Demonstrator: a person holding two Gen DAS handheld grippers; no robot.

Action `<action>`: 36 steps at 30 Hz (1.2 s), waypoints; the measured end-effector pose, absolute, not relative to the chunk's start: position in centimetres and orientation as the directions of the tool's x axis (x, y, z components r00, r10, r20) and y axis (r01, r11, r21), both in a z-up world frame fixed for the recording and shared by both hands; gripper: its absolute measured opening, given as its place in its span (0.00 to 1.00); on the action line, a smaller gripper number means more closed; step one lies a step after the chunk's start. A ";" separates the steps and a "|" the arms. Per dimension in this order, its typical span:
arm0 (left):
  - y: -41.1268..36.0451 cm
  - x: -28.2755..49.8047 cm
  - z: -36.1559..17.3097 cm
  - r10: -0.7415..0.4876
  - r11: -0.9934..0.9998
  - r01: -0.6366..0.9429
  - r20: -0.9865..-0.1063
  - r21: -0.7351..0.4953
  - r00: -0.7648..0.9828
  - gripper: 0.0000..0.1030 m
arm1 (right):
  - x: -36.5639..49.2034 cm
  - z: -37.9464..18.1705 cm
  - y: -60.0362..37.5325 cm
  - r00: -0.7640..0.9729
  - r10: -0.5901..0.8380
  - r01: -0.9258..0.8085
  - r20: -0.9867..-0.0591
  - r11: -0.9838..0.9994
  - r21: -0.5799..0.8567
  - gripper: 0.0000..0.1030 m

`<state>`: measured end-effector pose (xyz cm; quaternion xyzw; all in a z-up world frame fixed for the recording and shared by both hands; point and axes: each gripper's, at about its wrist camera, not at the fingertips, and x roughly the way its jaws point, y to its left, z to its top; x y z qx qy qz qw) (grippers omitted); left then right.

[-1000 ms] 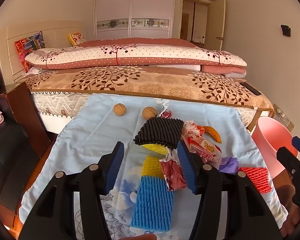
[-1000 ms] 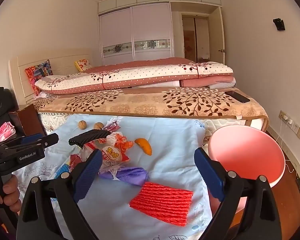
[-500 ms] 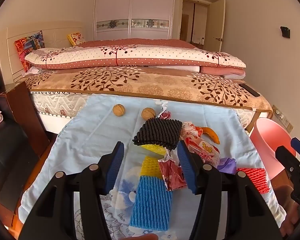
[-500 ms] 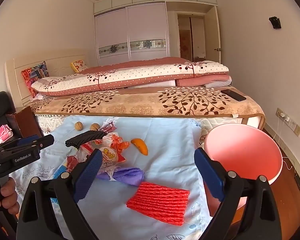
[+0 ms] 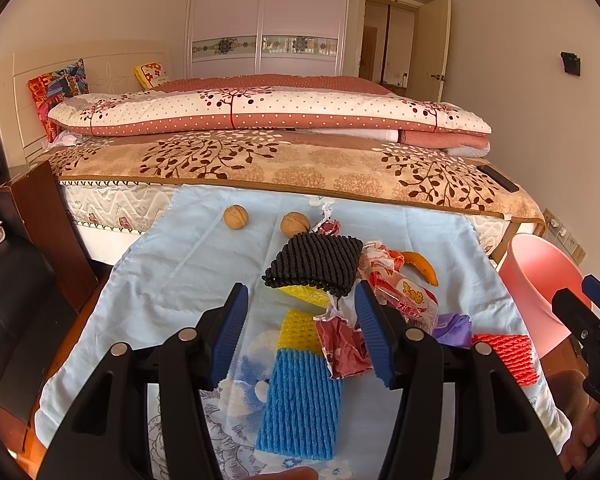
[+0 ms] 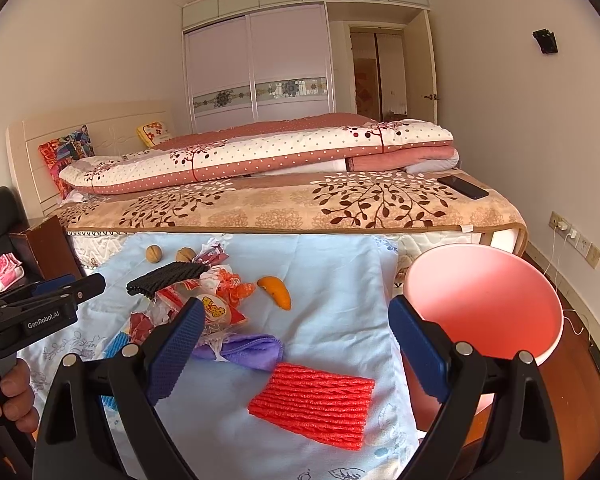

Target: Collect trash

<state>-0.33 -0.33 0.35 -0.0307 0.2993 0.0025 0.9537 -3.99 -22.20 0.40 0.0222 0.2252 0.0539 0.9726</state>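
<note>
Two grippers hang spread and empty over the blue cloth (image 5: 172,276): the left gripper (image 5: 300,332) above the yellow net (image 5: 298,330), half hidden under the black net (image 5: 314,264); the right gripper (image 6: 292,344) above the red net (image 6: 312,402). The pink bin (image 6: 496,304) beside the cloth is partly cut off by a finger.

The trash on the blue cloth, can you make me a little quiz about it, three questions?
1. True or false: the pink bin already holds trash.
2. Which lies nearest the bin: A black foam net, B red foam net, C blue foam net?
3. How many walnuts lie on the blue cloth?

Key: 1 false, it looks empty; 2 B; 3 two.
</note>
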 end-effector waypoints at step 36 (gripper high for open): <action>-0.5 -0.6 -0.3 -0.033 0.998 -0.009 -0.582 -0.069 0.812 0.54 | -4.2 -0.1 -22.6 0.884 0.113 -0.090 -0.454 0.993 0.072 0.85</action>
